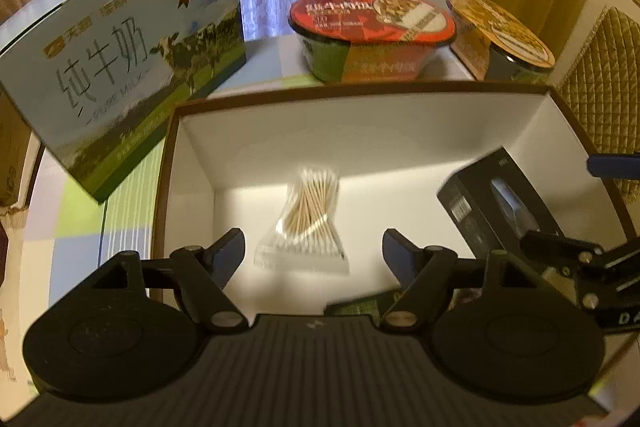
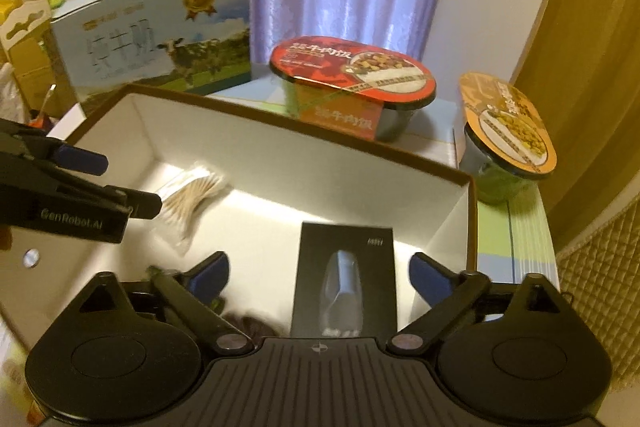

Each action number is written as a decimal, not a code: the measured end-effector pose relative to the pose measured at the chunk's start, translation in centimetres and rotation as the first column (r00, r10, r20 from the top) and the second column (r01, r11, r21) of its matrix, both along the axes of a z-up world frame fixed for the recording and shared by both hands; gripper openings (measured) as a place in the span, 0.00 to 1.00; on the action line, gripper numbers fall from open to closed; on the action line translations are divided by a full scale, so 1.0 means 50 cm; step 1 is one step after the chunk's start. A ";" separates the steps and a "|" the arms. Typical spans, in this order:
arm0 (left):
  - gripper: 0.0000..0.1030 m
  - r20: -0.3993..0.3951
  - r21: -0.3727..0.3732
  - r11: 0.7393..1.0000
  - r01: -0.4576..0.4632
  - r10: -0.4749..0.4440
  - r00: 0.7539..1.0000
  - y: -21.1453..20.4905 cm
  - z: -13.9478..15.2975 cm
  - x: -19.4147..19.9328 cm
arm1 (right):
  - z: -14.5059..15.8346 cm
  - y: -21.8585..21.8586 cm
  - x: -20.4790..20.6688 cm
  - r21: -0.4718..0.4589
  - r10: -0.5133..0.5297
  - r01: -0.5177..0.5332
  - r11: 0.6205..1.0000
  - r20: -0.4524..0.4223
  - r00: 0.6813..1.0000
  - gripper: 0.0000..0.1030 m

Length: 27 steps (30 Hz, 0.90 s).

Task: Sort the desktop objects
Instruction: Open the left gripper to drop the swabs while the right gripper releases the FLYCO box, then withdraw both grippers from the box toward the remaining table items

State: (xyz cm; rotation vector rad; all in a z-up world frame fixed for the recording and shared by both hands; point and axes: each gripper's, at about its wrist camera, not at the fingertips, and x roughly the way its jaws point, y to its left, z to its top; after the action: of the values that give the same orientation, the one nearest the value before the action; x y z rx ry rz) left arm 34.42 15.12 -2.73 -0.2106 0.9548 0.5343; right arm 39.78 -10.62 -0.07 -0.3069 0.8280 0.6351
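Gaping L tongs [image 1: 313, 251] over swabs [image 1: 308, 211]

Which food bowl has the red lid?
The wider bowl standing behind the white box, next to the milk carton. Its lid is red, while the other bowl, at the far right, has an orange lid.

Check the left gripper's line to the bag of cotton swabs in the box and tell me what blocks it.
Nothing visible blocks it. The left gripper is open above the white box, and the bag of cotton swabs lies on the box floor straight ahead between its fingers. The black carton sits off to the right, clear of that line.
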 end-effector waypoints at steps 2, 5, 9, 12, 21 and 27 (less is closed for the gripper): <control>0.72 -0.005 -0.005 1.000 -0.004 0.004 1.000 -0.011 0.007 -0.015 | 0.004 -0.010 -0.020 0.010 -0.003 0.003 1.000 -0.004 1.000 0.98; 0.78 -0.001 -0.004 1.000 -0.016 0.016 1.000 -0.030 0.022 -0.040 | 0.008 -0.027 -0.045 0.032 -0.019 0.019 0.999 -0.018 1.000 0.98; 0.80 0.001 0.020 0.999 -0.032 0.032 0.999 -0.056 0.044 -0.077 | 0.013 -0.049 -0.071 0.053 -0.065 0.067 0.996 -0.027 0.998 0.98; 0.81 0.000 0.021 0.999 -0.049 0.049 0.999 -0.076 0.058 -0.107 | 0.019 -0.070 -0.092 0.072 -0.095 0.097 0.993 -0.036 0.995 0.98; 0.82 0.015 0.031 0.997 -0.073 0.073 0.997 -0.133 0.091 -0.186 | 0.053 -0.111 -0.154 0.112 -0.133 0.136 0.984 -0.031 0.991 0.98; 0.84 0.040 0.043 0.997 -0.064 0.062 0.997 -0.175 0.117 -0.229 | 0.076 -0.120 -0.201 0.145 -0.135 0.138 0.980 -0.031 0.990 0.98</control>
State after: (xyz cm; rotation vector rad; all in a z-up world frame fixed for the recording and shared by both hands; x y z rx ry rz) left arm 22.98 6.39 3.11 -0.2108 0.9000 0.6068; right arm 29.73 -16.60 3.72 -0.1079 0.8105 0.5679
